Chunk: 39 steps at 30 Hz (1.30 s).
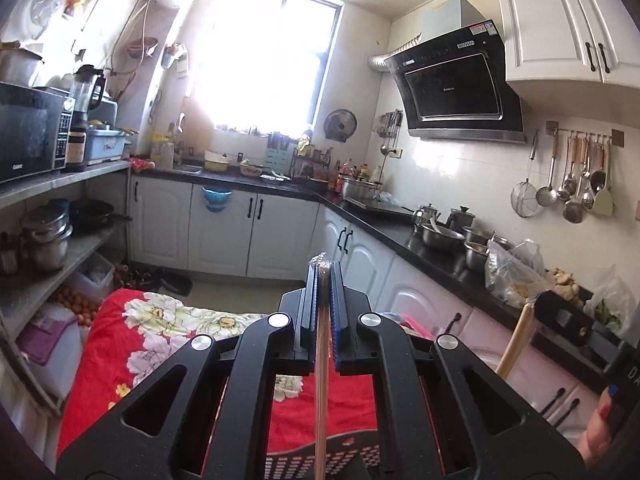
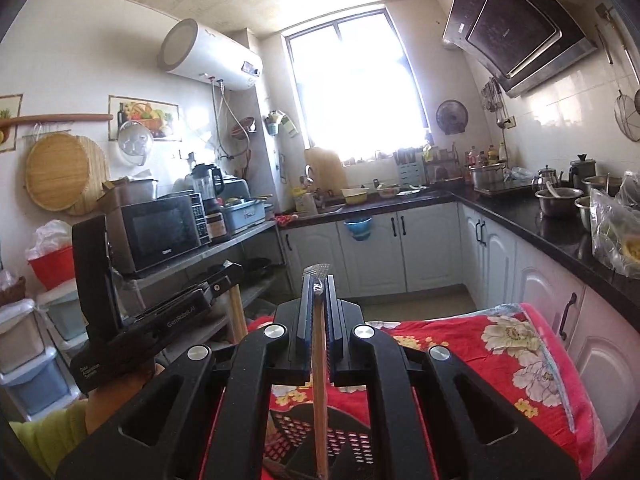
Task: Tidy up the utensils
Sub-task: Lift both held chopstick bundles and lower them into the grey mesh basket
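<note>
The left gripper [image 1: 325,280] has its jaws clenched on a wooden-handled utensil [image 1: 323,344], held above the floral cloth [image 1: 160,328] and black perforated basket [image 1: 320,460]. The right gripper [image 2: 318,286] likewise clamps a wooden-handled fork [image 2: 319,360]. Both look light and stiff (probably slippery), best gripped mid-handle.

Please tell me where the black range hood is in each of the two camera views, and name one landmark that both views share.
Left wrist view: the range hood is in the upper right, on the tiled wall, left of the white wall cupboard.
Right wrist view: the range hood is in the top right corner, partly cut by the picture edge.
Shared landmark: the bright window.
</note>
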{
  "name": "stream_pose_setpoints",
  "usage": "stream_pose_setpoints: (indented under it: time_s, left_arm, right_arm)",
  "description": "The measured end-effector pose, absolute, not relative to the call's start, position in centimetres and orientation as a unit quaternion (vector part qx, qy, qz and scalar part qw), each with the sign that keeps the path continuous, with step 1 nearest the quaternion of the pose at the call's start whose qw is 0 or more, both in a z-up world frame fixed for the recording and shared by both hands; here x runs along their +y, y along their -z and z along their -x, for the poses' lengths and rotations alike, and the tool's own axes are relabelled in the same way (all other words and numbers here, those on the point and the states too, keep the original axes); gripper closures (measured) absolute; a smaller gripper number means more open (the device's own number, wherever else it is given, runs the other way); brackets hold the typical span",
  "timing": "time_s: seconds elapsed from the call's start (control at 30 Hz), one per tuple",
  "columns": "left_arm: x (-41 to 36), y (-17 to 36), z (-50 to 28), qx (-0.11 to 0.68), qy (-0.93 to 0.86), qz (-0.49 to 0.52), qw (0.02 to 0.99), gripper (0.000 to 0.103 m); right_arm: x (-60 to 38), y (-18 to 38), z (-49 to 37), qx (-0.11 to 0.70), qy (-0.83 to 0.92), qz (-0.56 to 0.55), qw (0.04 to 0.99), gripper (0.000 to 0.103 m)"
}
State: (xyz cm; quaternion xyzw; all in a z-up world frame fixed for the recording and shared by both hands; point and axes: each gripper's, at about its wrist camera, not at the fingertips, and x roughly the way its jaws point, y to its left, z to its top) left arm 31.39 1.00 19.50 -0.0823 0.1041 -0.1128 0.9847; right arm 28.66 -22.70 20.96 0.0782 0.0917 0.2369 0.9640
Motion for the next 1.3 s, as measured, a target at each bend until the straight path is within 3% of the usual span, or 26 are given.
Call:
stream_pose_setpoints:
  time_s: [0.67,1.3]
  left_arm:
    - [1.5,-12.2,-31.3,0.106,0.101,0.066,0.987,0.1]
    - [3.3,-8.7,-29.3,0.136,0.099,0.081,0.982,0.1]
  right_arm:
    - [-22.6,-14.8,-29.8,0.076,-0.178,-0.034,0.98,0.098]
    - [-24.1,-10.8,-28.9,0.119,-0.155,-0.076,0.978,0.097]
